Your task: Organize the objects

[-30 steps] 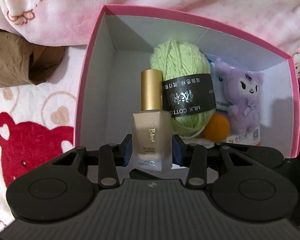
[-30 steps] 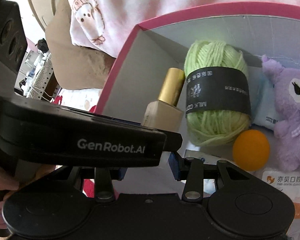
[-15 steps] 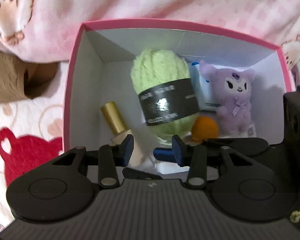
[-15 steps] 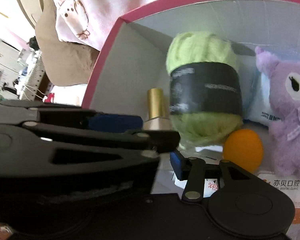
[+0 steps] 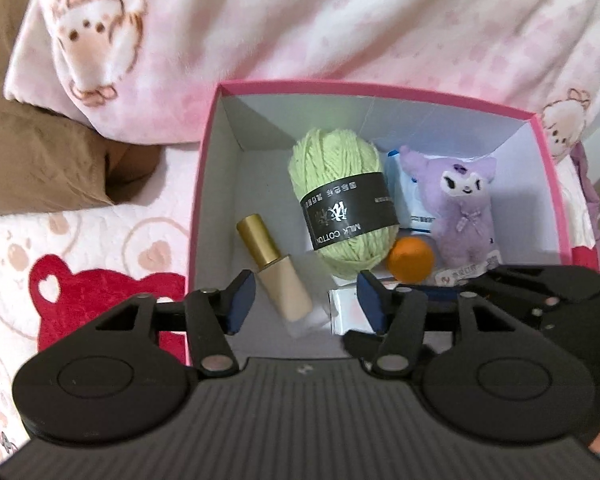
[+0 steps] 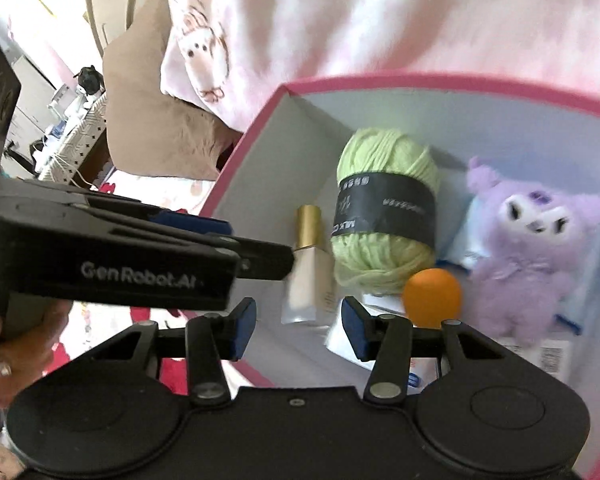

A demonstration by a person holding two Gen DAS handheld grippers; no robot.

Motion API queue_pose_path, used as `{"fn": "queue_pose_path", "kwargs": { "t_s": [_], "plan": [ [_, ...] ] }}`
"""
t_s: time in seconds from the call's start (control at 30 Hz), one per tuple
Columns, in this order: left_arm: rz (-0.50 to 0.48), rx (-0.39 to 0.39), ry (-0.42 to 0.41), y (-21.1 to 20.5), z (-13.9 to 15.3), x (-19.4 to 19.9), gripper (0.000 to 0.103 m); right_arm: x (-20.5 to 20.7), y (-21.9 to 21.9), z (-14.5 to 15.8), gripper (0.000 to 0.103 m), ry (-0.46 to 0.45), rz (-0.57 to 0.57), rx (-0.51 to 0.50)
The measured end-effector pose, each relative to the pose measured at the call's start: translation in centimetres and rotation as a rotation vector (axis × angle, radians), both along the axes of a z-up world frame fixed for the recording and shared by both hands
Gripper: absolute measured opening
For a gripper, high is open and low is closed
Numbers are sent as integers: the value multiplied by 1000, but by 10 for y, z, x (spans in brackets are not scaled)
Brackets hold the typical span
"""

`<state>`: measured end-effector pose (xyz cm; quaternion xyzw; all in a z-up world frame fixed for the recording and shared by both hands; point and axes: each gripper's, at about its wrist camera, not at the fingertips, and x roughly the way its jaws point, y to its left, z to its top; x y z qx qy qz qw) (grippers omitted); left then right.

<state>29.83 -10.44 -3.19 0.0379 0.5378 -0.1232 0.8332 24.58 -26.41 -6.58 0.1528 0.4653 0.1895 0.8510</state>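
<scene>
A pink box (image 5: 204, 184) with white inner walls holds a foundation bottle (image 5: 276, 268) with a gold cap, lying flat at its left. Beside it are a green yarn ball (image 5: 340, 200), an orange ball (image 5: 411, 260), a purple plush toy (image 5: 460, 204) and a small white carton (image 5: 346, 312). My left gripper (image 5: 306, 300) is open and empty above the bottle's base. My right gripper (image 6: 298, 328) is open and empty over the box's near edge; the bottle (image 6: 308, 264), the yarn (image 6: 384, 216) and the plush (image 6: 532, 248) lie beyond it. The left gripper's body (image 6: 112, 260) crosses the right wrist view.
The box rests on a bed sheet with a red bear print (image 5: 84, 296). A pink fleece blanket (image 5: 340, 32) is heaped behind the box. A brown cushion (image 5: 40, 160) lies at the left. A hand (image 6: 4, 364) holds the left gripper.
My left gripper opened and let go of the foundation bottle, which now lies flat in the box. The left gripper has drawn back and up. The right gripper has pulled back a little.
</scene>
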Motion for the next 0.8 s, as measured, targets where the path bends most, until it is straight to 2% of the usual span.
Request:
{"fn": "queue_pose_path", "kwargs": {
  "t_s": [0.13,0.2,0.33,0.43,0.6,0.8],
  "plan": [
    [17,39,-39,0,15,-20,73,-25,-11,18,54,-51,-65,-28],
    [33,19,-43,1,21,-30,82,-40,-17,26,54,-55,-104,-61],
    [74,-11,-61,9,32,-53,94,-65,-22,50,55,-84,-149,-99],
    [95,-14,-51,14,40,-67,95,-81,-16,66,56,-107,-174,-146],
    [73,54,-87,18,56,-93,96,-110,-14,88,58,-108,-206,-188],
    [78,15,-84,29,69,-127,96,-144,-12,109,63,-121,-242,-232]
  ]
}}
